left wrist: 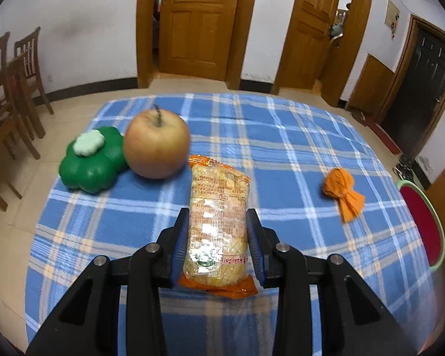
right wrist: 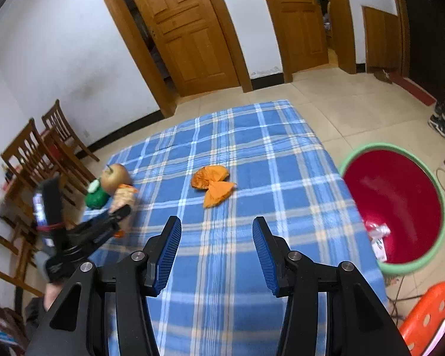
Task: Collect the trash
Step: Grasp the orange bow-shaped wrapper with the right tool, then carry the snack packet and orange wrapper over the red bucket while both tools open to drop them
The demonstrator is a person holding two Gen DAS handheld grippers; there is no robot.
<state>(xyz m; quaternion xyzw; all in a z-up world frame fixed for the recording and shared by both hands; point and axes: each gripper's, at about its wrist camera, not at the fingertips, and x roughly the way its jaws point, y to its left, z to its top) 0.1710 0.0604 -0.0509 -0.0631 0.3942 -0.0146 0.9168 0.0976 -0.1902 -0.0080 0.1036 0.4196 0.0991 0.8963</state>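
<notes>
My left gripper [left wrist: 217, 218] is shut on a clear snack packet with orange ends [left wrist: 218, 225], which lies lengthwise between the blue pads [left wrist: 181, 249] on the blue plaid tablecloth [left wrist: 281, 154]. A crumpled orange wrapper [left wrist: 342, 191] lies to its right; it also shows in the right wrist view [right wrist: 212, 182], ahead of my right gripper [right wrist: 216, 225], which is open and empty above the cloth. The left gripper with the packet [right wrist: 123, 197] appears at the left of the right wrist view. A red basin with a green rim [right wrist: 394, 204] sits on the floor right of the table, with some trash [right wrist: 378, 237] inside.
An apple [left wrist: 157, 144] and a green clover-shaped toy [left wrist: 93, 158] stand at the table's far left. Wooden chairs [left wrist: 12, 89] are left of the table. An orange plastic stool [right wrist: 430, 314] is at the lower right. Wooden doors [left wrist: 198, 20] line the far wall.
</notes>
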